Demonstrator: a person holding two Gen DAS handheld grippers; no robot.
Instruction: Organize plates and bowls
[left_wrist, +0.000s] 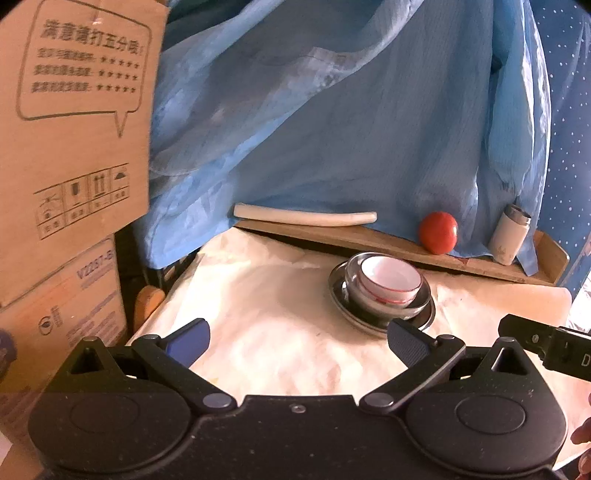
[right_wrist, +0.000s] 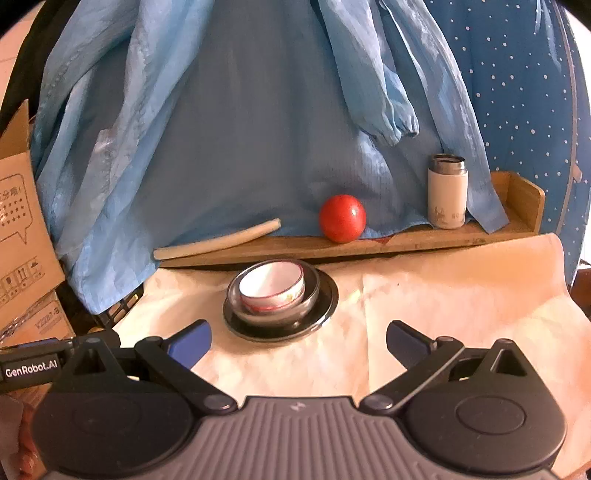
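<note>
Right wrist view gives us the stack plainly: a white bowl (right_wrist: 272, 288) with a red rim line sits inside a steel bowl (right_wrist: 273, 301), and that sits on a steel plate (right_wrist: 280, 326) on the paper-covered tabletop (right_wrist: 461, 295). We judge the nesting done, or nearly so — both tools are back from it and hold nothing. The right hand-held gripper (right_wrist: 299, 341) has its jaws spread wide, just in front of the stack; the left hand-held gripper (left_wrist: 297, 341) is likewise spread, the stack ahead of its right finger. If anything remains, we would say the next move calls for a rim grasp on the plate, lifting level so the bowls do not slide.

Behind the stack runs a low wooden shelf (right_wrist: 406, 240) carrying a pale tube (right_wrist: 218, 243), a red ball (right_wrist: 342, 218) and a white flask (right_wrist: 447, 192). Blue cloth (right_wrist: 258, 110) hangs behind the shelf — cardboard boxes (left_wrist: 74, 129) stand well left of the stack.
</note>
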